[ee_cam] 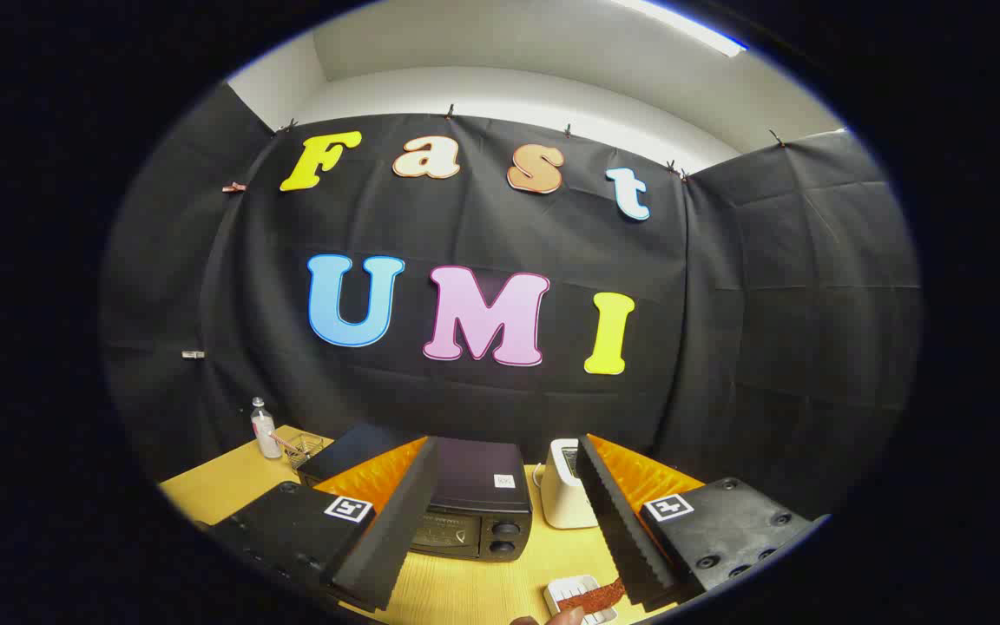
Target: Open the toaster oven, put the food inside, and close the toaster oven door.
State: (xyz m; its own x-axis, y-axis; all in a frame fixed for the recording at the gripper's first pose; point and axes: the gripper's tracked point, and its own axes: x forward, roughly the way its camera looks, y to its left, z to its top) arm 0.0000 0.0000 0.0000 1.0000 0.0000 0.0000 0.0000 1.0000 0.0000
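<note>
The gripper (500, 521) hangs above the wooden worktop (465, 590) with its fingers (396, 521) spread wide apart and holding nothing, and the dark toaster oven (474, 508) sits between and just beyond them, toward the worktop's back edge, its door looking closed and two knobs on its front. A white appliance (565, 495) stands just beside the oven, while a strip of reddish-brown food (594, 595) lies on a small white tray (571, 592) nearer the front edge, where a fingertip (565, 616) of a person's hand touches it. A clear bottle (265, 430) and a wire basket (305, 447) stand near the worktop's far corner, well apart from the oven.
</note>
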